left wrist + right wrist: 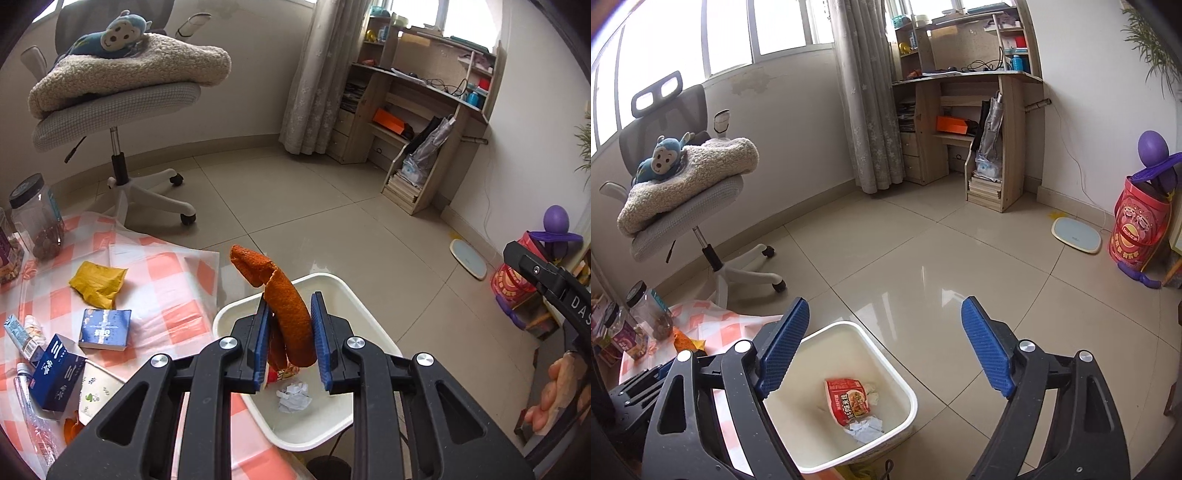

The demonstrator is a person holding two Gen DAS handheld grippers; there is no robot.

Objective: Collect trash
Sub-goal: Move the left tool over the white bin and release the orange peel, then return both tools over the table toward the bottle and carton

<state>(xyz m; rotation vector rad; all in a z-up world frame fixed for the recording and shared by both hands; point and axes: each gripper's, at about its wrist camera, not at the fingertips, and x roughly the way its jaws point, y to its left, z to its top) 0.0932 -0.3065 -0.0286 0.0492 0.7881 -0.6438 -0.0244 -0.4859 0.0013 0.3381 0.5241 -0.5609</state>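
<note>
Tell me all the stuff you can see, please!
curled orange peel: one, orange, between the left fingers, above the bin
white plastic waste bin: one, white, on the floor beside the table
red snack wrapper: one, red, inside the bin
crumpled white paper: one, white, inside the bin
crumpled yellow wrapper: one, yellow, on the checked cloth
blue rectangular boxes: two, blue, on the cloth
clear plastic jar: one, black lid, table's far edge
grey swivel chair: one, carrying a blanket and toy monkey
left gripper: shut on peel
right gripper: open, above bin
</note>
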